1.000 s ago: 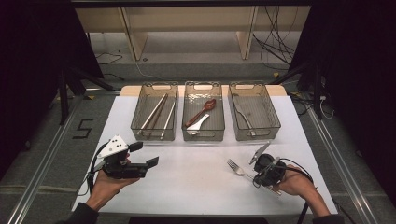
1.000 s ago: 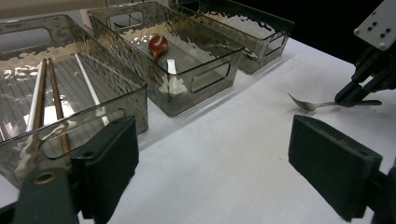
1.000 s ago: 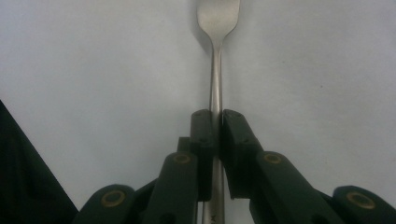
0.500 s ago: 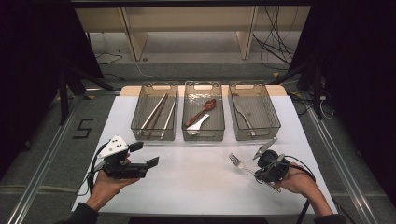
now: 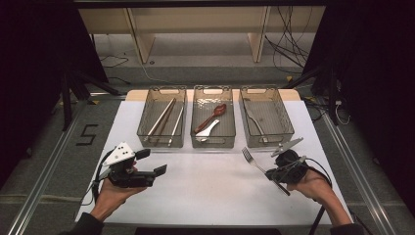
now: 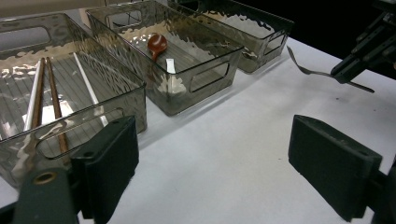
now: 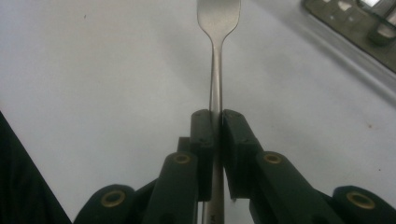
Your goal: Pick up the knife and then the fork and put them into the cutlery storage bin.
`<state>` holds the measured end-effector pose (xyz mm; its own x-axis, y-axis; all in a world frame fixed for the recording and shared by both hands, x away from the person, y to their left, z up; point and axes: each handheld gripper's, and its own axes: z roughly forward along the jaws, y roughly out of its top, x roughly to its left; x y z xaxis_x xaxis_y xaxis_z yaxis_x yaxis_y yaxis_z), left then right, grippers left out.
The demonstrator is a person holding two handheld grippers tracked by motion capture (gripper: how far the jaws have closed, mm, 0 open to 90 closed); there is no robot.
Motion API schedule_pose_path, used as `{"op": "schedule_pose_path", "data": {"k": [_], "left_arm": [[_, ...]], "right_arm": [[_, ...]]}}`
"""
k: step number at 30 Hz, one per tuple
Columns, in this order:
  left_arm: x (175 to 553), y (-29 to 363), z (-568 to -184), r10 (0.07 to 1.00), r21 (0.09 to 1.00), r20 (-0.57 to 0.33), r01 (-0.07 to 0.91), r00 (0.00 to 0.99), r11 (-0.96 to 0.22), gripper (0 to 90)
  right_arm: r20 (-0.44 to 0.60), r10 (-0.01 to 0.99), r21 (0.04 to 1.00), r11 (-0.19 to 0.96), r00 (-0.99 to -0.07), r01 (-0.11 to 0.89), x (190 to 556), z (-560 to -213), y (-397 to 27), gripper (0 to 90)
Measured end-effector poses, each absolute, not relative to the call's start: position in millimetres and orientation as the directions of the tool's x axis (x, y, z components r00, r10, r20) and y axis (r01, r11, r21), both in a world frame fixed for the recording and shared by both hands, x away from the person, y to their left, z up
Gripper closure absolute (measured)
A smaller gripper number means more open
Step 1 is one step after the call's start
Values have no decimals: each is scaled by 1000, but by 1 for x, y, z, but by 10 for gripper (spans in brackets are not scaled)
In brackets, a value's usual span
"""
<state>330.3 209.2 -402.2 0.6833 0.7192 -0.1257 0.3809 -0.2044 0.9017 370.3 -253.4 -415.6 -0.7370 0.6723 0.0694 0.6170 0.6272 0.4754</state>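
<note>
A silver metal fork (image 5: 254,161) is clamped by its handle between the closed jaws of the right gripper (image 5: 272,175). It is held just above the white table at the near right, tines pointed far-left, handle end protruding behind the jaws.

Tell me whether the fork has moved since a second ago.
Yes, slightly. The fork in the right gripper has shifted right and toward the right-hand bin, its tines now nearer the bin's front edge.
</note>
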Motion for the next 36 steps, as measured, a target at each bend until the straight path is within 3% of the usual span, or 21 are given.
{"op": "schedule_pose_path", "data": {"k": [12,36], "left_arm": [[331,209,-403,719,901,-125,382,683,-206,155],[331,209,-403,721,901,-126,382,681,-203,155]], "right_arm": [[107,734,573,506,-671,644,390,-400,-269,840],[144,791,636,386,-594,668,428,-379,-277,840]]}}
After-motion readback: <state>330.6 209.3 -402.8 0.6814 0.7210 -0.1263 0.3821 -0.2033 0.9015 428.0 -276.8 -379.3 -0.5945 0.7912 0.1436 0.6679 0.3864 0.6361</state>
